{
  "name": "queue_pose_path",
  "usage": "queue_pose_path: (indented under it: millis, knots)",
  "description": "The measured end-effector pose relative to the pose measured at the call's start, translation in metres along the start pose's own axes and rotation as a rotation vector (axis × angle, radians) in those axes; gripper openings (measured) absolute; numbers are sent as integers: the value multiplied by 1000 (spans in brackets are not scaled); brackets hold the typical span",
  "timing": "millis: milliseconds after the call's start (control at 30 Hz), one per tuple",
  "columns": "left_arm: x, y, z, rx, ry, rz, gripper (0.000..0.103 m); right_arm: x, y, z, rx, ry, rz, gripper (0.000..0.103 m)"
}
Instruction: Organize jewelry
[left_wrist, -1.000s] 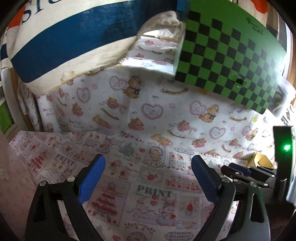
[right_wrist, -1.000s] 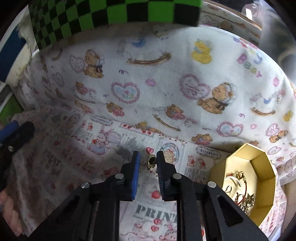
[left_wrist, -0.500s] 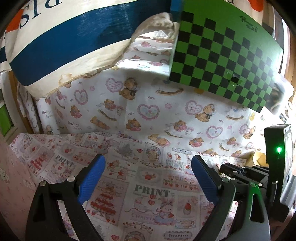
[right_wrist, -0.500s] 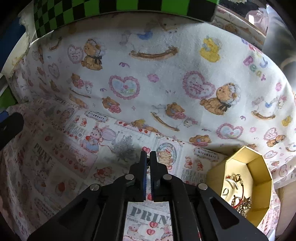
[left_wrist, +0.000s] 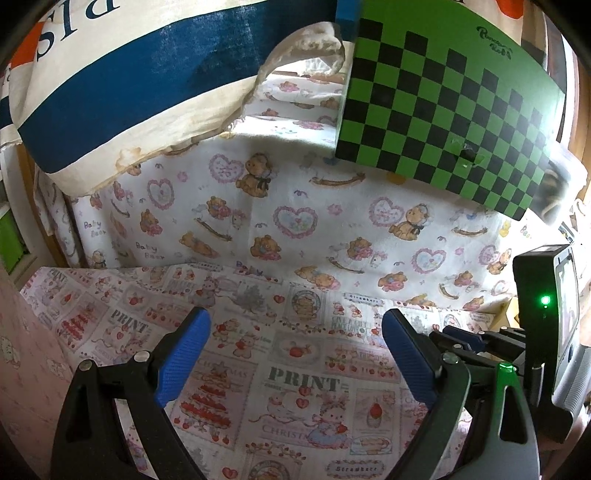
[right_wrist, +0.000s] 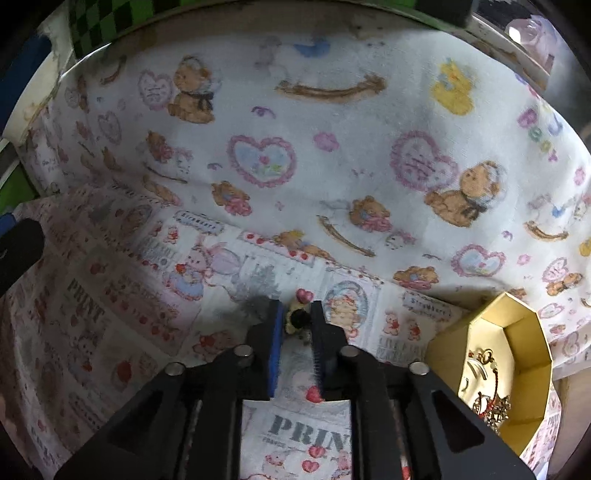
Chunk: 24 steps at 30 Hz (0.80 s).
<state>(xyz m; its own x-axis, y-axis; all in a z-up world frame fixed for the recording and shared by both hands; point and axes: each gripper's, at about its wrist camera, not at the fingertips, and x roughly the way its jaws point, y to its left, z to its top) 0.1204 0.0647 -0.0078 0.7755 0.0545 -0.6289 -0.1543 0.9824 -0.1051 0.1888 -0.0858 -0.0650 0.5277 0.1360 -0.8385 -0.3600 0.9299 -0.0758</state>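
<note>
In the right wrist view my right gripper (right_wrist: 296, 319) is shut on a small gold and black jewelry piece (right_wrist: 295, 318), held between its blue pads just above the printed cloth. A gold octagonal box (right_wrist: 517, 332) stands to the right of it and holds several gold and red pieces of jewelry (right_wrist: 489, 391). In the left wrist view my left gripper (left_wrist: 295, 350) is open and empty, low over the printed cloth. The right gripper (left_wrist: 469, 341) shows at that view's right edge.
A bear-print cloth (left_wrist: 295, 214) hangs as a back wall behind the printed cloth (left_wrist: 295, 387). A green and black checkered board (left_wrist: 443, 96) and a blue-striped cushion (left_wrist: 129, 81) sit above it. A plain pink cloth (left_wrist: 26, 369) lies at the left.
My right gripper closed fully over the small piece, then reopened slightly and now grips it, lifted a little. The left gripper stayed open and drifted slightly.
</note>
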Motion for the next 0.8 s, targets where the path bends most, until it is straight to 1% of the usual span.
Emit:
queue_pose_path:
  millis: [100,167,300,433,500,633,667,700,800]
  knots:
    - [0,1,0,-2,1,-1,93,-5,7,-2,-11,-14,-14,14]
    - [0,0,-1,1,-1,-3,93,-22,6,-6,-7,-40,-9,14]
    - [-2,-6,-3,16,-8,-11,93,-65,-15,-22,34,-107,47,14]
    - [-5,-22,-8,38,-12,-23,93,-106,-44,-48,76,-177,68,14]
    - [-7,-33,-11,54,-9,-63,93,-118,-63,-60,111,-206,68,14]
    - [-10,-62,-14,102,27,-188,93,-125,-95,-74,137,-252,38,14]
    - [-7,-71,-15,118,55,-212,88,-126,-102,-78,144,-264,26,14]
    - [-4,-78,-15,130,81,-227,79,-127,-109,-82,161,-269,18,14]
    - [9,-94,-14,124,145,-238,64,-123,-131,-89,221,-272,51,14]
